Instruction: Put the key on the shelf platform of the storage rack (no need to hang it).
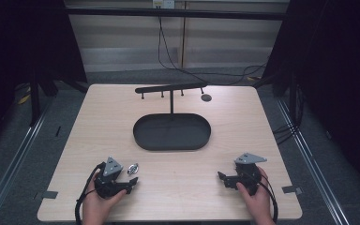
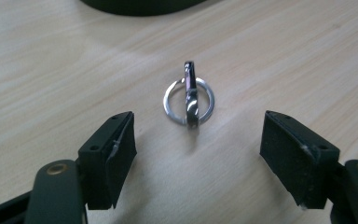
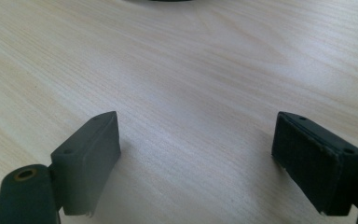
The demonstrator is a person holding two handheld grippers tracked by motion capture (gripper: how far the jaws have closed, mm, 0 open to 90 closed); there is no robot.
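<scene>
While both grippers' fingers (image 2: 112, 154) gape empty, the pale wooden table (image 1: 243, 122) stands between dark curtains (image 1: 337, 70)

Your light wood table (image 1: 243, 126) w/ black oval tray (image 1: 172, 131), T-shaped peg stand (image 1: 171, 89), dark disc (image 1: 206, 98), key ring w/ clasp (image 1: 132, 168).

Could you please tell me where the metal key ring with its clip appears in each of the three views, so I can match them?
High view: the key ring lies on the table near its front left, just right of the left tongs.
Left gripper view: the ring sits centre frame, just beyond the open jaws.
Right gripper view: not in it.
Shared landmark: the black oval tray, whose edge runs along the top.
</scene>
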